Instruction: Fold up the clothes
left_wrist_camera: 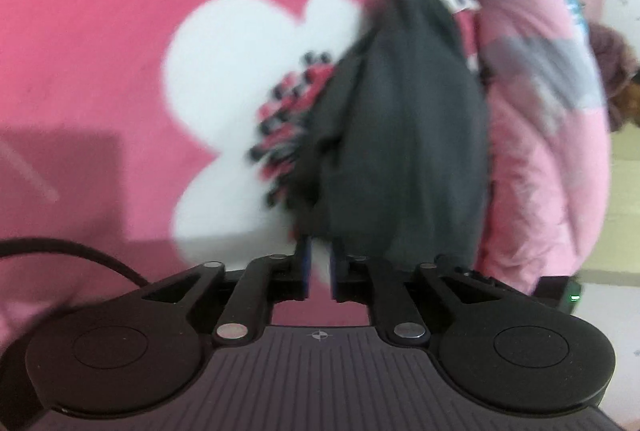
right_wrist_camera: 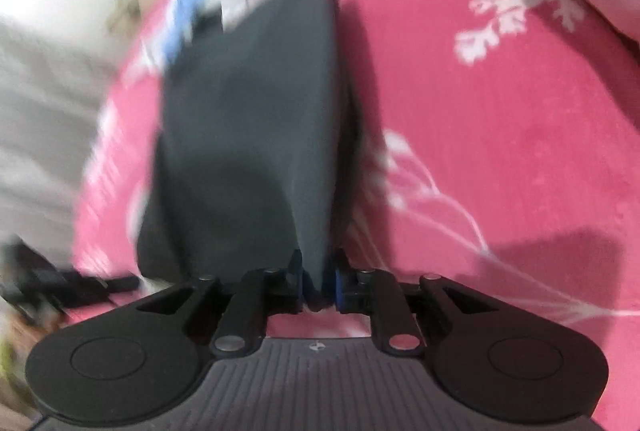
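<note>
A: Where's your dark garment (right_wrist_camera: 248, 135)?

B: Lifted over the pink flowered bedspread (right_wrist_camera: 500, 159). Your right gripper (right_wrist_camera: 318, 281) pinches a folded edge between its fingers. Your left gripper (left_wrist_camera: 320, 271) has fingers nearly together at another edge; blur hides whether they bite.

A: Room?

B: Bare bedspread beside you; piled clothes (left_wrist_camera: 540, 135) crowd the far side.
</note>
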A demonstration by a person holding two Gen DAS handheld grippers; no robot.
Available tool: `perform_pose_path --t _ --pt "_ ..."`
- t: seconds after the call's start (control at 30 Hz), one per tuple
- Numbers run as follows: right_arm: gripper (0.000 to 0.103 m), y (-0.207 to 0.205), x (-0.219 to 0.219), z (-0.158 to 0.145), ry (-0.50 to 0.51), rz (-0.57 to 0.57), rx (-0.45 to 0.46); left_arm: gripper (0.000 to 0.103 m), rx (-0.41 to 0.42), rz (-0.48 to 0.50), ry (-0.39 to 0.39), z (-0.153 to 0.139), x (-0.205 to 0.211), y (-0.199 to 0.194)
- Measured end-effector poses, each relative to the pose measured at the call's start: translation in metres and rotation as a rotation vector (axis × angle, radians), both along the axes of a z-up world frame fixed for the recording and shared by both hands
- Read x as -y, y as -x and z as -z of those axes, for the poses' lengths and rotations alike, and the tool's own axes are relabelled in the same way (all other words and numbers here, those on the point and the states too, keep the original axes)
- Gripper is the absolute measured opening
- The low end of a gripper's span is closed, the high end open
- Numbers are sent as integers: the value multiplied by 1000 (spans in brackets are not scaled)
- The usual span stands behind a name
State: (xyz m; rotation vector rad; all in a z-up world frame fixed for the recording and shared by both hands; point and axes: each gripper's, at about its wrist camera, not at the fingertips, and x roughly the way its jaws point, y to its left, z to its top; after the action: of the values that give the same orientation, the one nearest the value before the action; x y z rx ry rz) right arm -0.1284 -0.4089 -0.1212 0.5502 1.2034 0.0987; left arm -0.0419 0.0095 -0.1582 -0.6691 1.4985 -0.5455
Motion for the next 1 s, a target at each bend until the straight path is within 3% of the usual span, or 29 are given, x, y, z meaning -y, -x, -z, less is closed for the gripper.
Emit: perform_pose_path --t 0.03,0.2,0.33,0.43,0.57,0.77,0.87,0.9,1.0 --pt "25 1 -6 -3 52 -27 12 22 17 20 -30 -3 2 2" --pt "32 12 -25 -23 157 -105 104 23 218 161 -138 -33 28 19" --pt "33 21 -28 -21 221 -84 139 25 433 221 -316 -41 49 37" --pt "33 21 -28 -19 240 -59 154 25 548 294 -437 -44 70 43" --pt "33 23 -24 -16 214 -31 159 25 557 290 -470 -45 73 44" --pt "31 22 -18 -12 153 3 161 24 545 230 -401 -50 71 45" --pt "19 23 -17 -10 143 -3 166 14 540 230 -395 -47 74 44" --pt "13 23 -17 -10 144 -11 167 3 544 230 -405 -45 75 43" --pt "9 22 -19 -13 175 -37 174 0 526 237 -423 -45 75 41"
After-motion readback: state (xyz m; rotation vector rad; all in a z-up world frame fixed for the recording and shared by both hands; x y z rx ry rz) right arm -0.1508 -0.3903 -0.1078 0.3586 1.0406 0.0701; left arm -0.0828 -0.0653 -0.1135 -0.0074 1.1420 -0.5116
